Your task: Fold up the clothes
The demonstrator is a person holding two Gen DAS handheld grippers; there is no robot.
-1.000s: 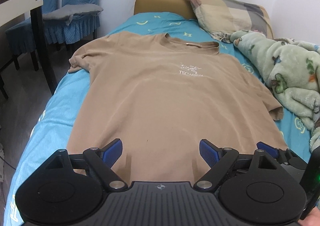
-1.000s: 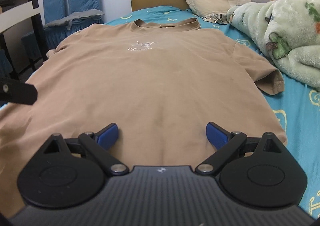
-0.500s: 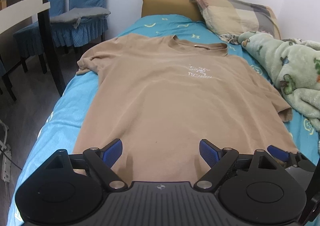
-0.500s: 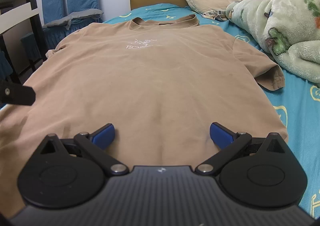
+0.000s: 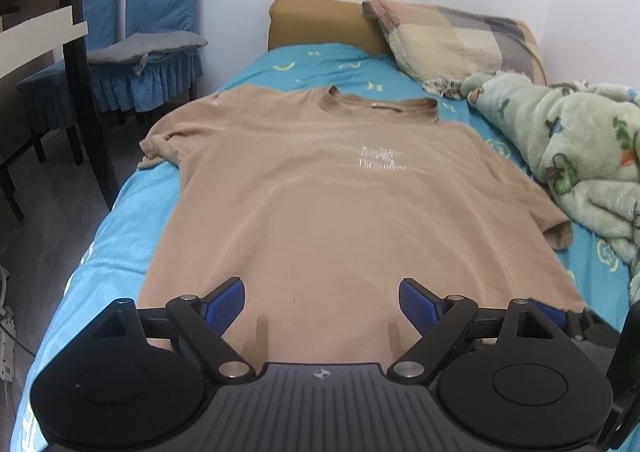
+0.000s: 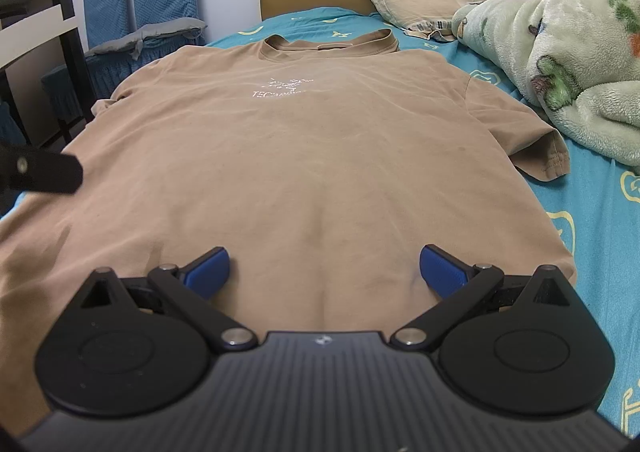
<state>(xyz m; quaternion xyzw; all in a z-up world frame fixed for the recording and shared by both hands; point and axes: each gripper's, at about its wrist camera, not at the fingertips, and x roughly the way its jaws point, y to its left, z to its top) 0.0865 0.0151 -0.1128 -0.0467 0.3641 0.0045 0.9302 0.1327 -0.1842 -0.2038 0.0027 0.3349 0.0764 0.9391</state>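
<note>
A tan T-shirt (image 5: 320, 204) (image 6: 304, 156) lies spread flat, front up, on the blue bed sheet (image 5: 100, 252), collar toward the headboard. White lettering marks its chest. My left gripper (image 5: 321, 300) hovers over the shirt's lower hem, open, nothing between its blue pads. My right gripper (image 6: 325, 268) is over the hem too, further right, open and empty. In the left wrist view part of the right gripper shows at the lower right edge; in the right wrist view a black piece of the left gripper (image 6: 44, 172) shows at the left.
A checked pillow (image 5: 448, 40) leans on the brown headboard (image 5: 320, 20). A green fleece blanket (image 5: 580, 156) is bunched along the bed's right side. Blue-covered chairs (image 5: 148, 32) and a dark-legged table (image 5: 60, 24) stand left of the bed, over grey floor.
The left wrist view has shifted slightly, with the shirt sitting lower and more to the right in frame. Both grippers stay open over the hem; the shirt has not moved.
</note>
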